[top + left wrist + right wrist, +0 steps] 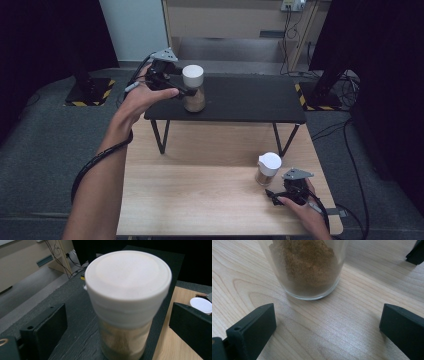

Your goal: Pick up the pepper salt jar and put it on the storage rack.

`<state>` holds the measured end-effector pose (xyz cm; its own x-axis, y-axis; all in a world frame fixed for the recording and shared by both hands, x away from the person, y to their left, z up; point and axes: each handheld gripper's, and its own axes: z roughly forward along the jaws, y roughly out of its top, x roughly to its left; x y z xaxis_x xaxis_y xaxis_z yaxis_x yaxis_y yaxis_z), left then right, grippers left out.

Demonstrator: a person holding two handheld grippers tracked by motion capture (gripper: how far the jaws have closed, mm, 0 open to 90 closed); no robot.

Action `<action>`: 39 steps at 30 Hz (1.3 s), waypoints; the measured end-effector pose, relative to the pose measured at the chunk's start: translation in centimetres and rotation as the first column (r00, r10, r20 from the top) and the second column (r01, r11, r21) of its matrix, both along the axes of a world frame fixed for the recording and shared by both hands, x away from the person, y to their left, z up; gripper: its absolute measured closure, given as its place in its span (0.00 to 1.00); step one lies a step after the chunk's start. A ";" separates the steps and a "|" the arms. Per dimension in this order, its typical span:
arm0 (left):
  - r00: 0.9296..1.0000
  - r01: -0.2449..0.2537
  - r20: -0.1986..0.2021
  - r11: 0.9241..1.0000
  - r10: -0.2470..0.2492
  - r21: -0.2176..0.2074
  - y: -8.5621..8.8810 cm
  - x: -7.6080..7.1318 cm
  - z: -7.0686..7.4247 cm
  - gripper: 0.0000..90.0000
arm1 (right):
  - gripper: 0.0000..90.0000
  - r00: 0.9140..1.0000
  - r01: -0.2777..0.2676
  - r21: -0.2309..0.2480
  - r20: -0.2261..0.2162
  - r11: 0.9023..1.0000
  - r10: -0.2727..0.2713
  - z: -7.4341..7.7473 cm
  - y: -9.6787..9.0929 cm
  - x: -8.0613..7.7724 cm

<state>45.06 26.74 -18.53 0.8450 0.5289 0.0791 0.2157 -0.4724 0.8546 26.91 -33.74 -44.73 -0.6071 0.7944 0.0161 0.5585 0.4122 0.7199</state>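
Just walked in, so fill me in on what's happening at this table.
A person works two hand-held grippers around two white-lidded spice jars. The left gripper is up at the jar on the black shelf, its open jaws on either side of the glass, not yet closed on it. The right gripper rests low on the wooden table, jaws open, just short of the second jar. Both jars stand upright with brown powder inside.

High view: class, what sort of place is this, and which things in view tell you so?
Probably a lab or recording room, not a kitchen: black stands with yellow-and-black hazard-striped bases, loose cables at a wall socket, and a light wooden table on grey carpet.
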 end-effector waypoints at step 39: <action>0.991 -0.102 0.087 0.993 0.106 -0.054 -0.7 -15.5 -8.9 0.01 | 0.02 1.000 0.003 0.000 0.000 1.000 -0.003 0.0 0.0 -0.1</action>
